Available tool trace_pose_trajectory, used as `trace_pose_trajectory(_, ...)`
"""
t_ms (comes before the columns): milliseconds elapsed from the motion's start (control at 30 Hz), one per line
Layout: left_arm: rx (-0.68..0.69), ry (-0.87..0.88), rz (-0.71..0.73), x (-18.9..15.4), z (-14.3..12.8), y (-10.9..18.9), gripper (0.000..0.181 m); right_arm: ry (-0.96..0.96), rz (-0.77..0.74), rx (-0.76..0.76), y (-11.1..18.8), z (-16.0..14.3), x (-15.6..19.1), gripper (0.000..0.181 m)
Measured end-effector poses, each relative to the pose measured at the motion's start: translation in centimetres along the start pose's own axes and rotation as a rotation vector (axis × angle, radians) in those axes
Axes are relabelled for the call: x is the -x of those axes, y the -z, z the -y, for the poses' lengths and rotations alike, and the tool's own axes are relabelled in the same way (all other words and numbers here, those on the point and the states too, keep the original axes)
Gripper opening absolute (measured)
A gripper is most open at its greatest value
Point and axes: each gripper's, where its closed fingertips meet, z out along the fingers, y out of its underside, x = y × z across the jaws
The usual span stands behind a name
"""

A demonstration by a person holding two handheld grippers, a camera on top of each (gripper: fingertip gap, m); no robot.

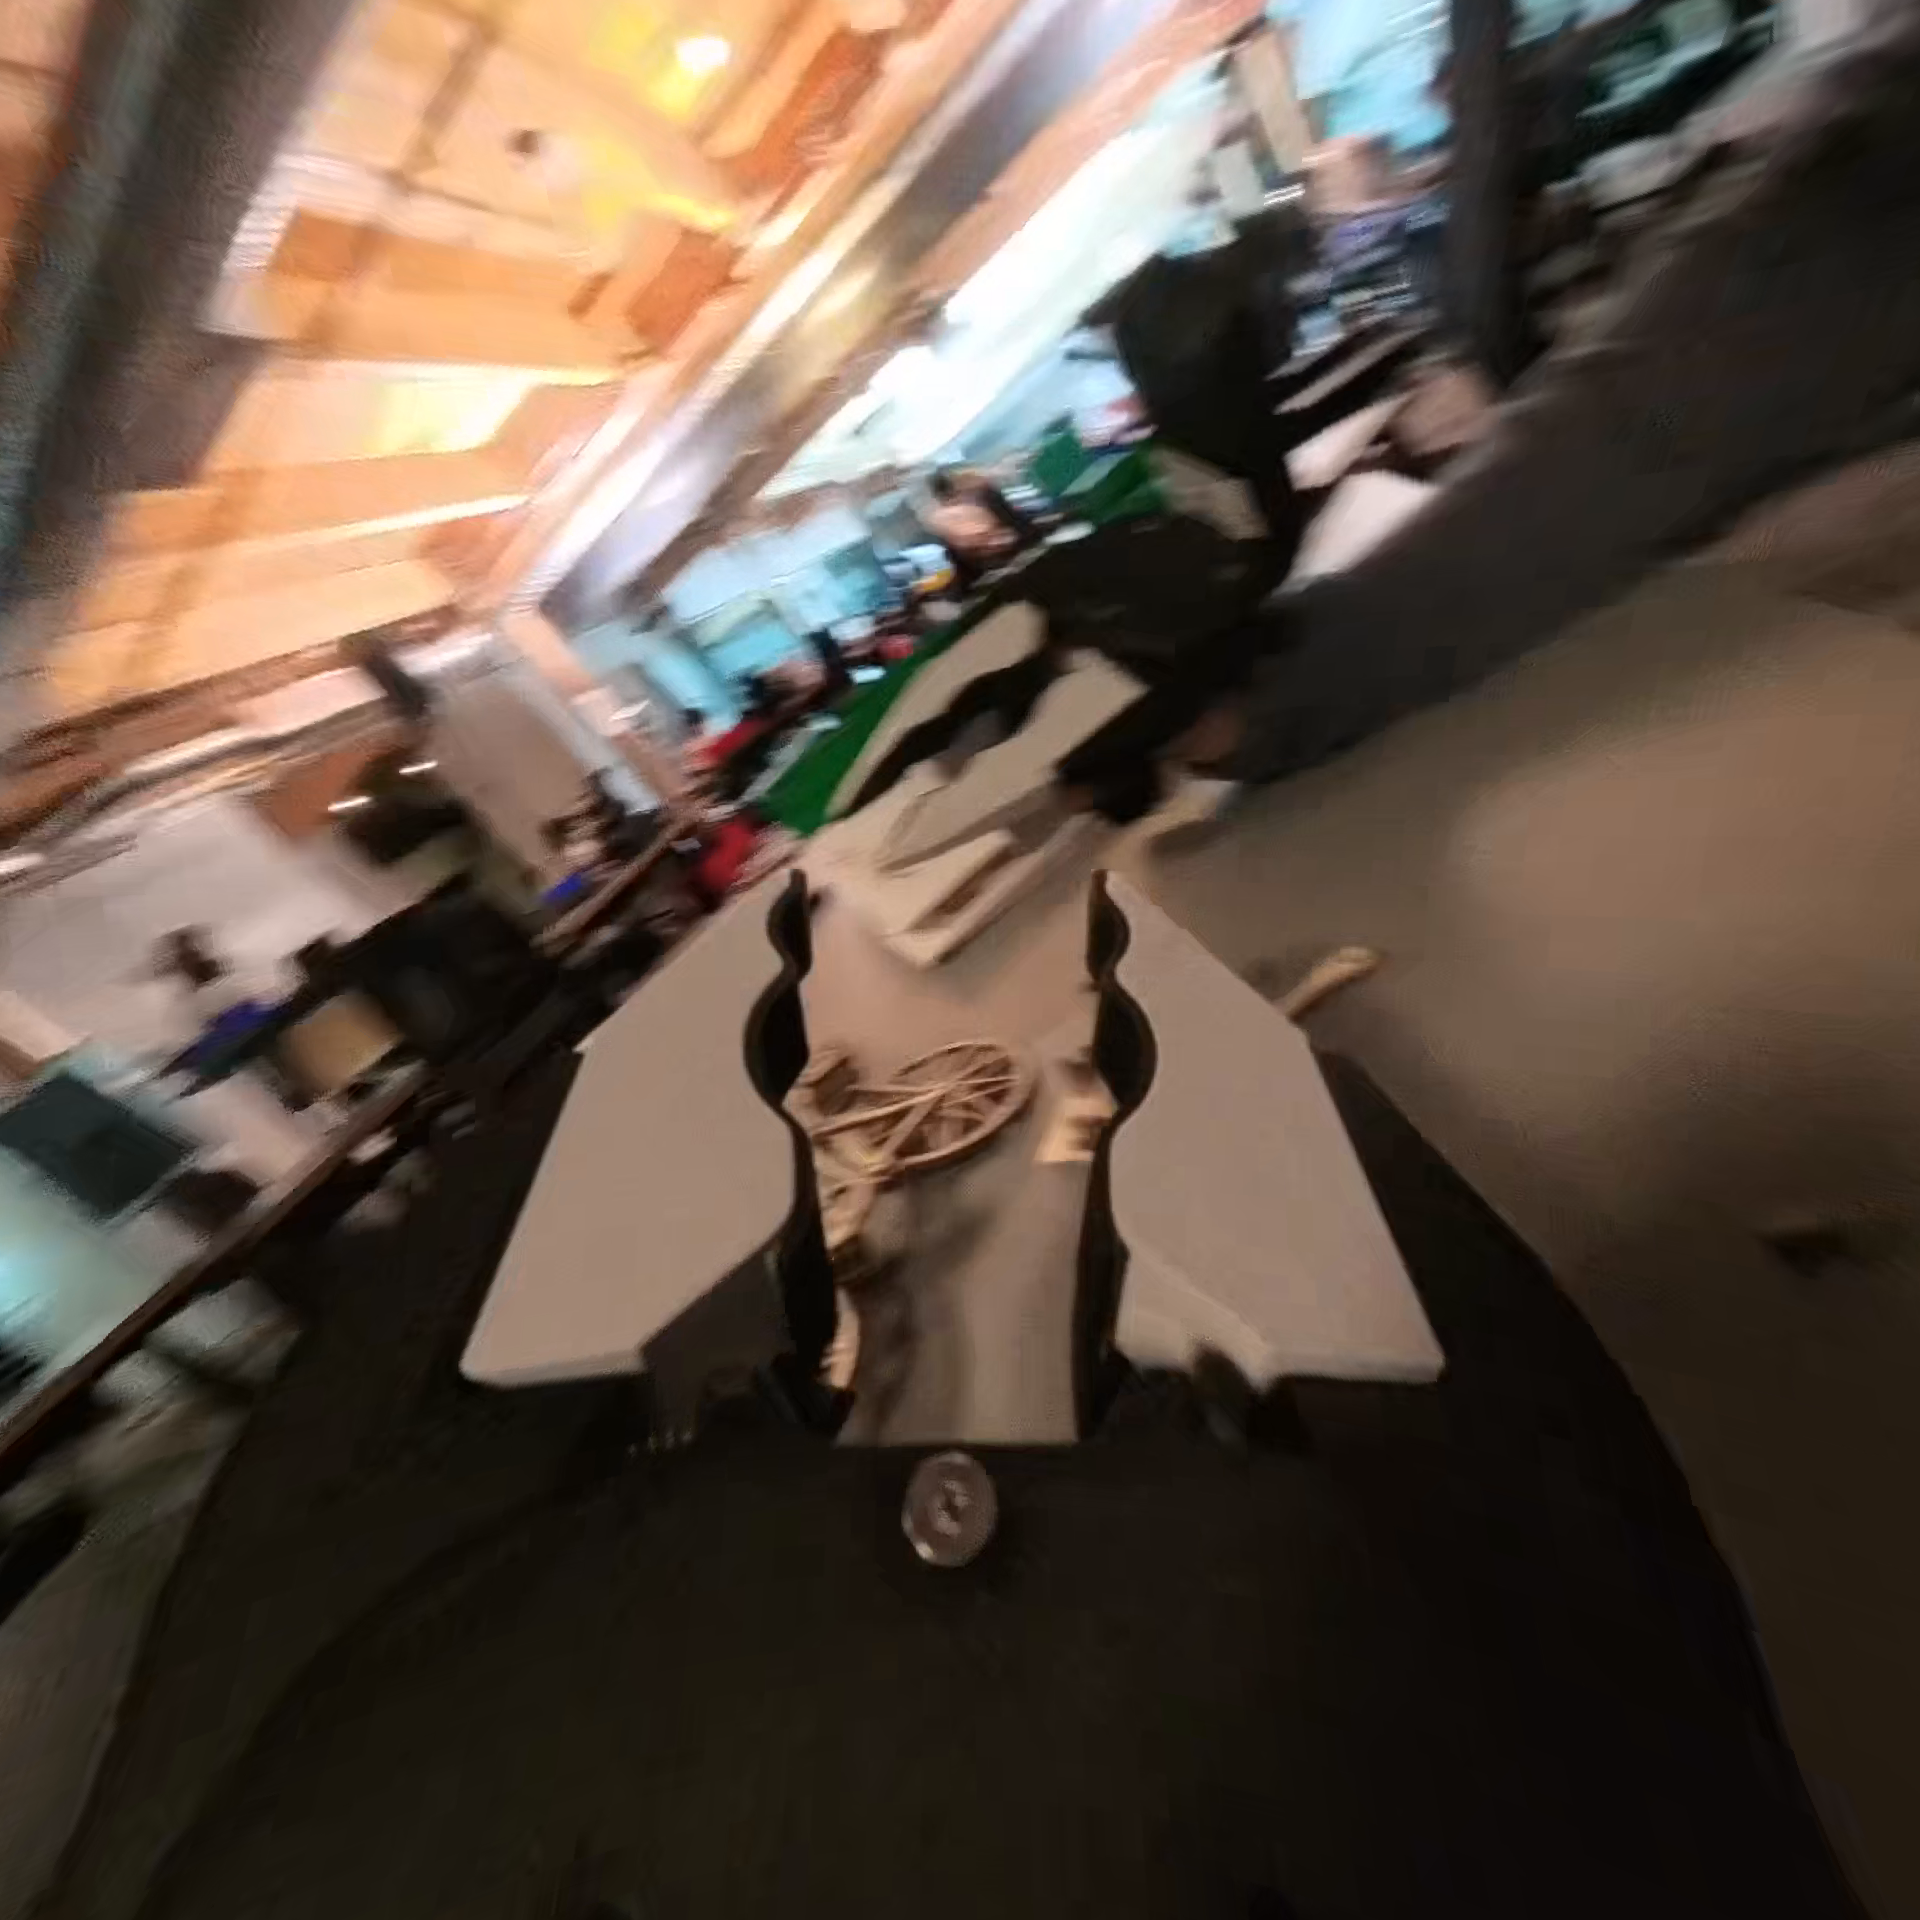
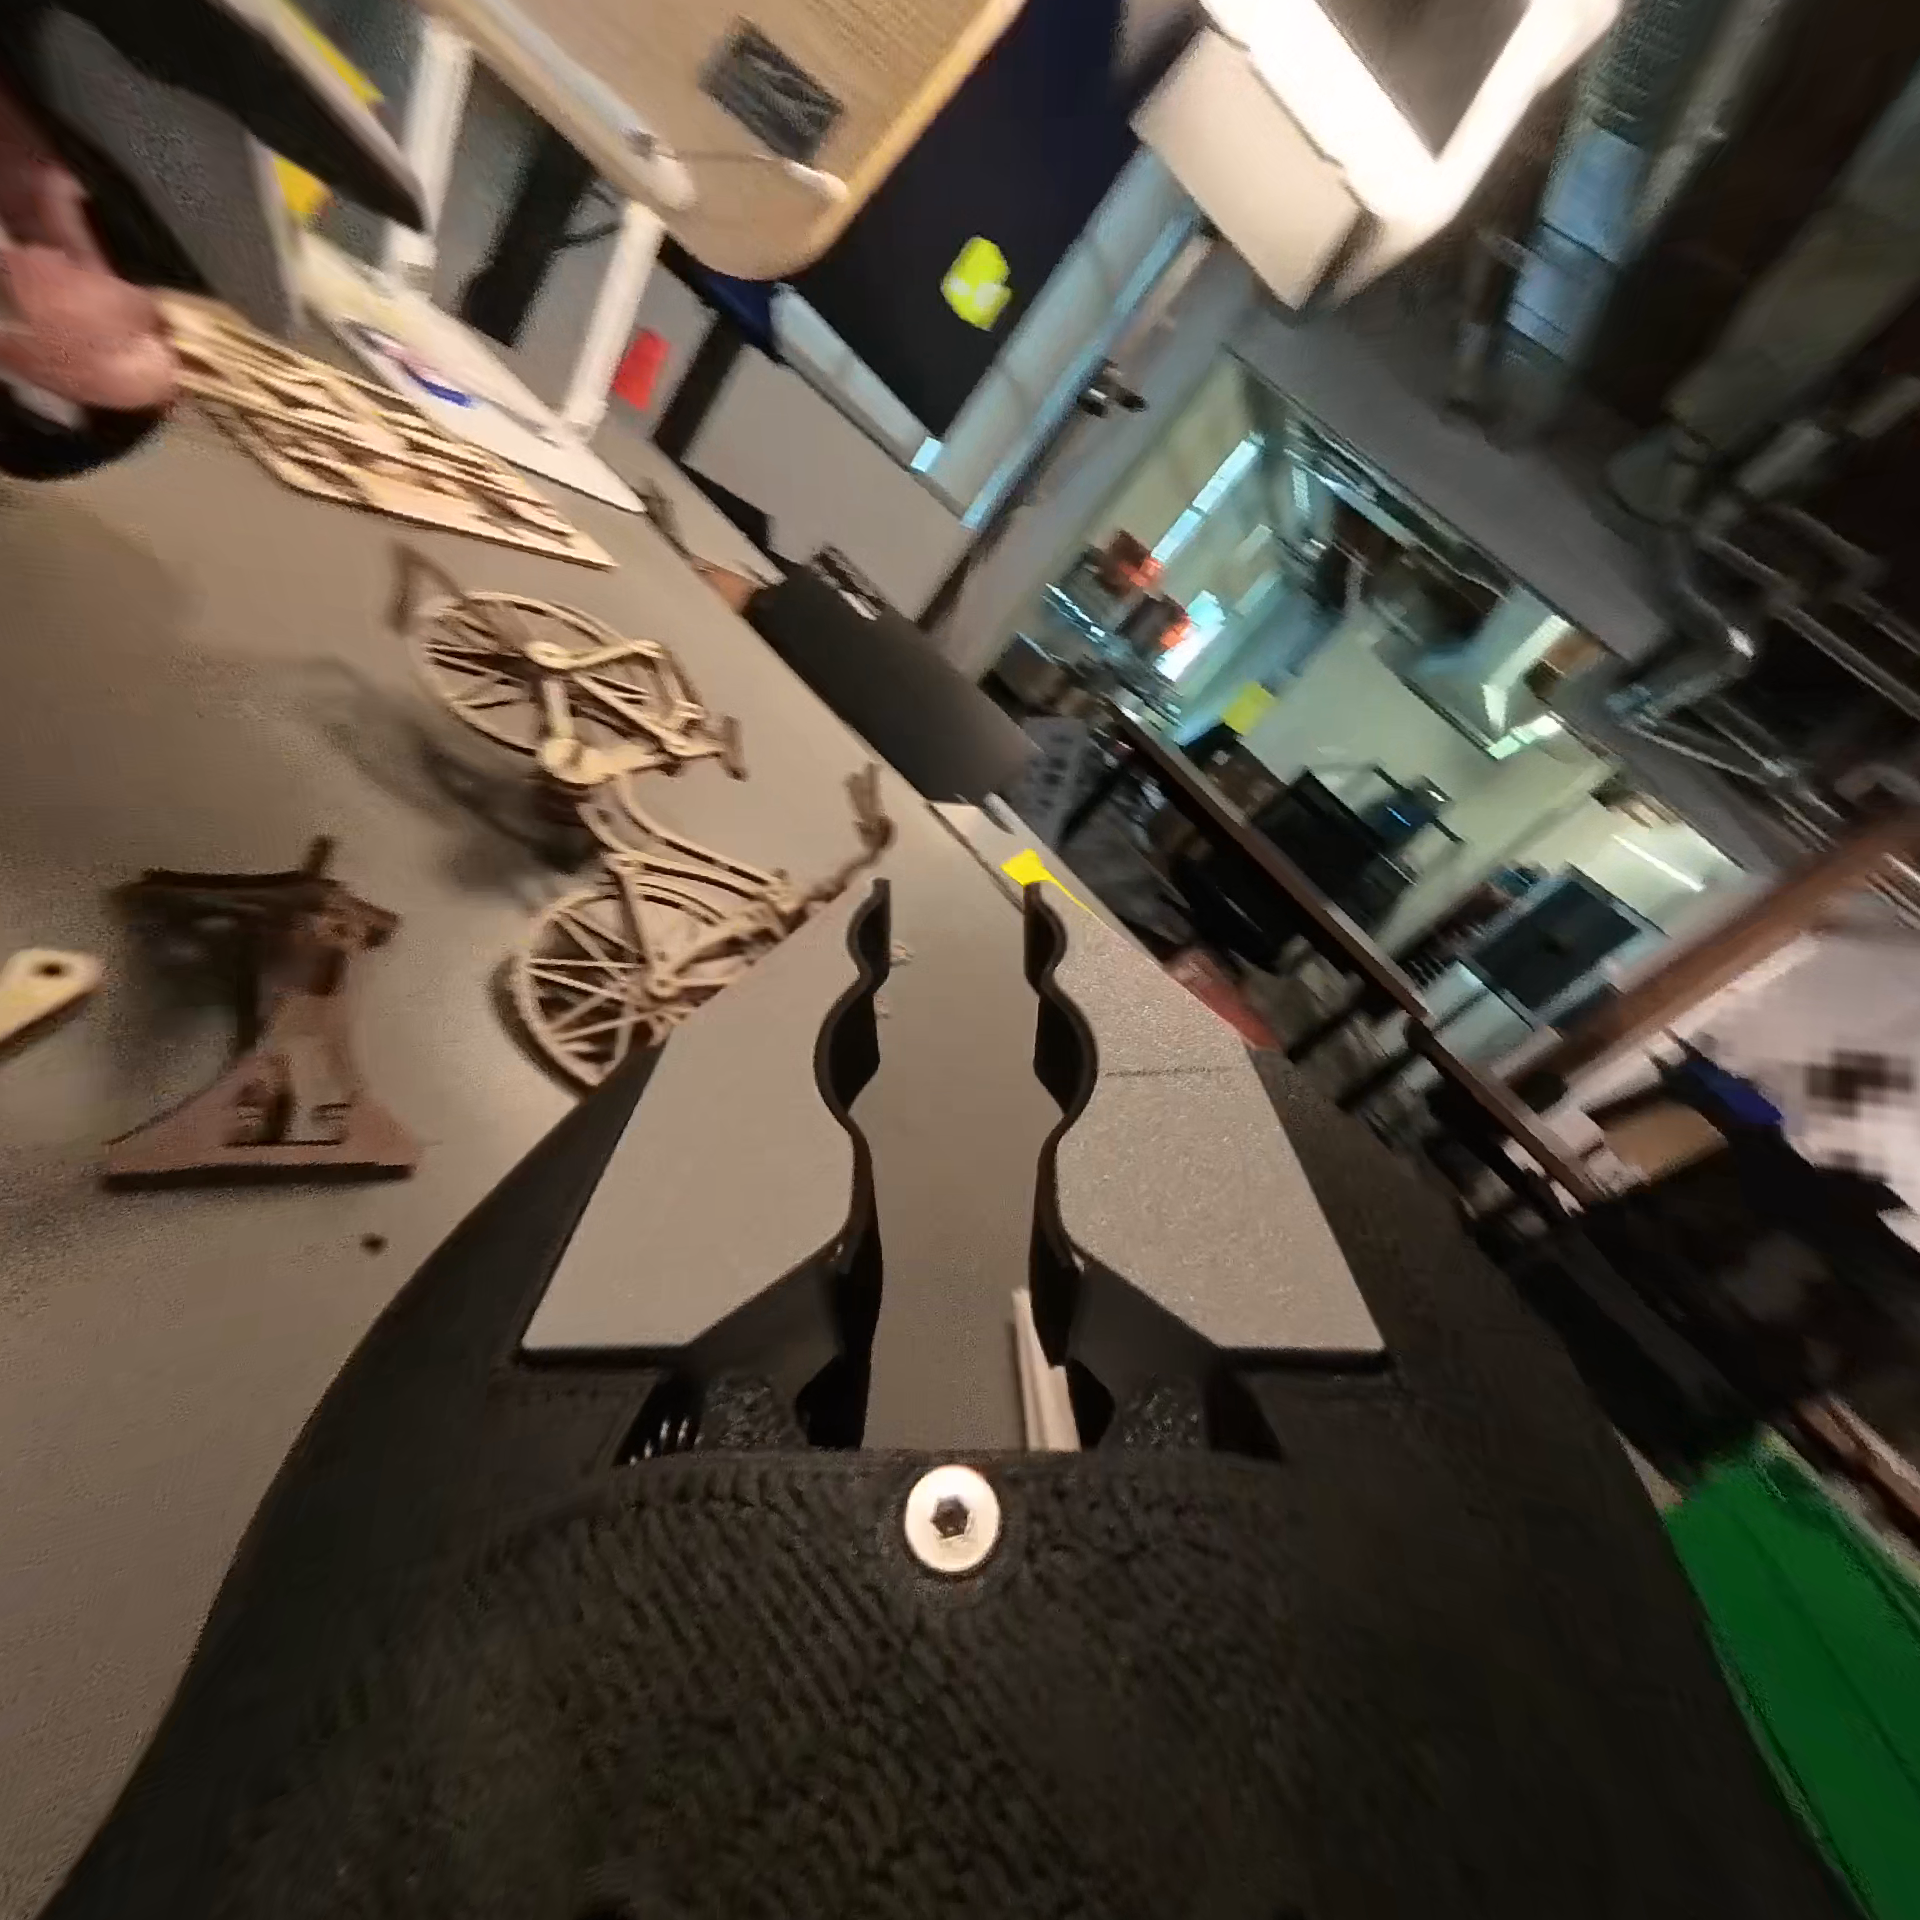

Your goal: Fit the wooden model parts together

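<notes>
A pale wooden bicycle model [image 2: 623,821] lies on its side on the grey table [image 2: 187,675], left of and beyond my right gripper [image 2: 956,904], which is open and empty above the table edge. A dark wooden stand piece [image 2: 260,997] stands left of the bicycle. A small pale wooden part [image 2: 42,992] lies at the far left. In the blurred left wrist view the bicycle [image 1: 914,1122] shows between the fingers of my left gripper [image 1: 945,904], which is open and empty above it. A small pale part [image 1: 1075,1127] lies to its right.
A flat wooden parts sheet [image 2: 364,436] lies at the back left, with a person's hand [image 2: 73,322] on its end. A black cylinder-like object [image 2: 894,696] sits near the table's far edge. A pale stick-like part [image 1: 1330,977] lies right of my left gripper. The room behind is blurred. The left gripper's tips are roughly 15 cm from the right gripper's.
</notes>
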Motion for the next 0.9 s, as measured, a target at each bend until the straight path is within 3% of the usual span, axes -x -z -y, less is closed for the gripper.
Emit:
trace_pose_trajectory(67, 0.033, 0.038, -0.142, -2.3, -0.4, -0.3, 0.052, 0.015, 0.072, -0.031, -0.2, 0.6, 1.3, 0.024)
trace_pose_trajectory(200, 0.149, 0.133, -0.286, -3.5, -2.0, -0.9, 0.051, 0.008, 0.144, -0.062, -0.6, 0.9, 2.3, 0.024)
trace_pose_trajectory(300, 0.325, 0.204, -0.382, -3.9, -4.8, -1.5, 0.057, -0.007, 0.166, -0.079, -1.0, 0.9, 2.2, 0.023)
trace_pose_trajectory(367, 0.414, 0.221, -0.403, -3.7, -6.5, -2.0, 0.052, -0.013, 0.176, -0.083, -1.1, 0.9, 2.2, 0.023)
trace_pose_trajectory(433, 0.408, 0.212, -0.465, -4.2, -6.6, -2.2, 0.047, -0.024, 0.19, -0.078, -1.2, 0.7, 2.3, 0.023)
trace_pose_trajectory(633, 0.496, 0.292, -0.571, -5.0, -7.8, -2.4, 0.056, -0.039, 0.239, -0.083, -0.9, 0.9, 3.0, 0.02)
trace_pose_trajectory(700, 0.5, 0.323, -0.585, -4.8, -7.9, -2.3, 0.052, -0.06, 0.299, -0.08, -0.7, 0.9, 3.8, 0.02)
trace_pose_trajectory(767, 0.511, 0.321, -0.592, -4.4, -8.4, -2.1, 0.032, -0.082, 0.393, -0.05, -0.3, 0.7, 5.0, 0.02)
trace_pose_trajectory(900, 0.475, 0.326, -0.649, -4.3, -8.2, -1.7, 0.039, -0.119, 0.505, 0.023, 0.8, 1.2, 6.2, 0.031)
